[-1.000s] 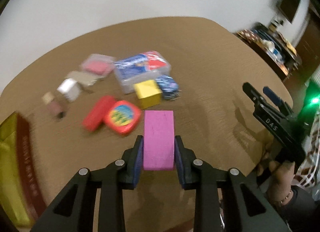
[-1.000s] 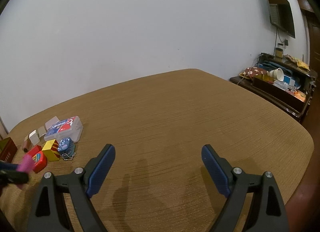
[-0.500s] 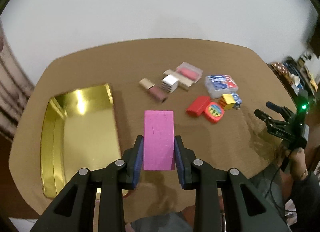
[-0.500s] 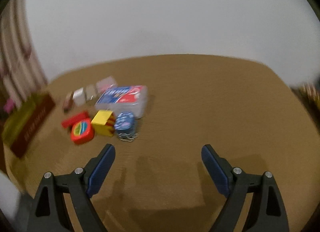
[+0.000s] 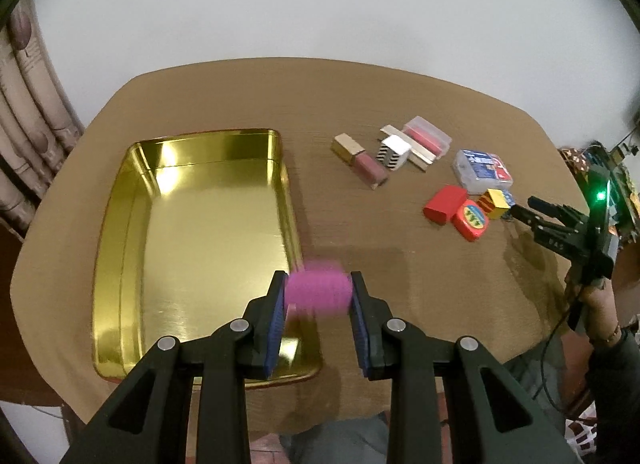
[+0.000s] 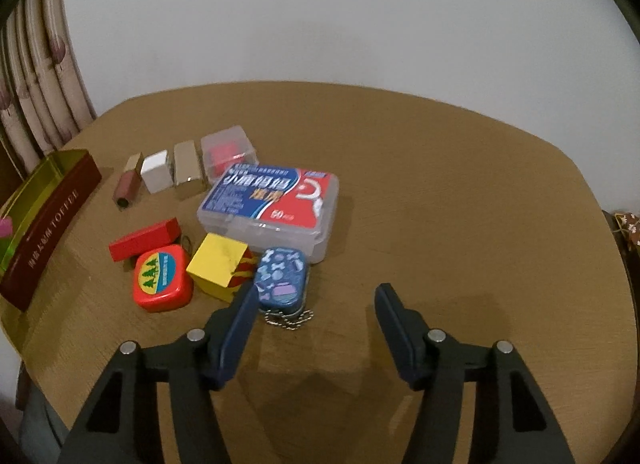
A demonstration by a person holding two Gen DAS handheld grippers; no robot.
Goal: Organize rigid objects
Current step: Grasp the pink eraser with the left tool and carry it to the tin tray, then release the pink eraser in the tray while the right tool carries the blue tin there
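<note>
My left gripper has a blurred pink block between its fingers, above the right rim of the gold tray; whether the pads still press it I cannot tell. The tray is a gold tin with a dark red TOFFEE side. My right gripper is open and empty, with its left finger just beside a blue patterned tin on a bead chain. A yellow box, a red round-cornered tin and a red block lie close by.
A clear floss-pick box, a clear case with a red insert, a gold bar, a white cube and a lip-gloss tube lie on the brown table. A curtain hangs at the left.
My left gripper moved left over the tray; the pink block now looks shorter and blurred between wider-set fingers. My right gripper moved down toward the blue tin and yellow box.
</note>
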